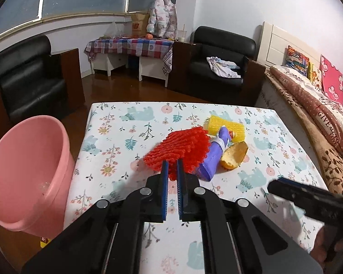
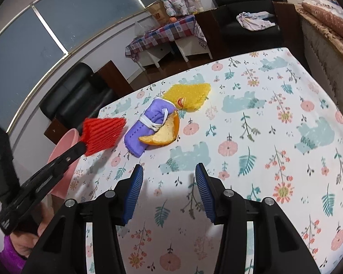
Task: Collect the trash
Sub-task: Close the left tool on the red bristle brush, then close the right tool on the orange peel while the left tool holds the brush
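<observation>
Red foam net sits pinched between the blue pads of the left gripper, near the table's left edge; in the right wrist view it hangs clear of the cloth, its ribs fanning away from the fingers toward the far left. The left gripper reaches in from the near left, slanting up across the left edge, with the pink bucket just off that edge below it. The right gripper hovers over the near middle of the table, jaws spread wide with nothing between them, pointing at the far pile.

Beyond the net lies a purple pouch tied with a white cord, long axis running from near left to far right. An orange peel leans against its right side, pith up. Behind both, toward the far edge, lies a yellow foam net, with a small orange label too small to read.

Off the right edge, the blanket reads "GIVE ALL TO LOVE".
</observation>
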The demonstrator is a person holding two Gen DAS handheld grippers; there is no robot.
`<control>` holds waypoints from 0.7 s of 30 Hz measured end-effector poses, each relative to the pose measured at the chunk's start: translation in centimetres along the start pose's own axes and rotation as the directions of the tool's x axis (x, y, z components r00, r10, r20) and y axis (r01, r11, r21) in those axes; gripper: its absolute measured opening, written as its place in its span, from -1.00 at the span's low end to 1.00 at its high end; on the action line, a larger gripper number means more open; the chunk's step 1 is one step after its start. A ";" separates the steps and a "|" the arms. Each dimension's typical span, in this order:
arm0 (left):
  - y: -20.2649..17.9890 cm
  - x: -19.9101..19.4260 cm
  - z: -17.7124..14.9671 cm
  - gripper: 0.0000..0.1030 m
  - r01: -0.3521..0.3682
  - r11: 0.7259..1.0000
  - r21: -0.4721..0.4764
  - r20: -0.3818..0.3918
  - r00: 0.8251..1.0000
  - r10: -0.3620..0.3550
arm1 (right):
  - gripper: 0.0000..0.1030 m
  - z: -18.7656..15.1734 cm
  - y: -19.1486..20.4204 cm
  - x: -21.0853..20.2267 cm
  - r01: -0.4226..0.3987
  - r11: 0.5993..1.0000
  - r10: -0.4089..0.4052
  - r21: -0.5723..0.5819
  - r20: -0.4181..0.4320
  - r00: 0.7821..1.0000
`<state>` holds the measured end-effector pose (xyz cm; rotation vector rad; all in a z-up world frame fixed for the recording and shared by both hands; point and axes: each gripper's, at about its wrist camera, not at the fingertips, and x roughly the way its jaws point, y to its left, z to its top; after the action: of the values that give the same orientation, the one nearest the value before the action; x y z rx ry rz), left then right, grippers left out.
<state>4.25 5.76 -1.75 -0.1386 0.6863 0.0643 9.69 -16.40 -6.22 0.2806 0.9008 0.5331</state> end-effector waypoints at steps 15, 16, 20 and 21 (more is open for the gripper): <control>0.6 -1.6 -1.3 -0.88 0.033 0.999 -0.028 0.010 0.999 -0.033 | -0.08 4.4 1.8 5.2 0.114 0.992 -0.114 -0.048 0.009 0.993; 0.6 -1.6 -1.3 -0.88 0.034 0.999 -0.028 0.011 0.999 -0.033 | -0.08 4.4 1.8 5.6 0.123 0.991 -0.123 -0.051 0.009 0.992; 0.6 -1.7 -1.4 -0.88 0.038 0.999 -0.031 0.015 0.999 -0.037 | -0.23 4.3 1.7 7.0 0.146 0.988 -0.146 -0.057 0.001 0.989; 0.6 -1.8 -1.4 -0.88 0.038 0.999 -0.031 0.015 0.999 -0.038 | -0.35 4.2 1.6 7.2 0.145 0.988 -0.145 -0.058 0.000 0.989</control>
<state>1.93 6.16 -1.80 -0.1815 0.6680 0.0397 16.18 -11.16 -7.77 0.1600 0.9009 0.4245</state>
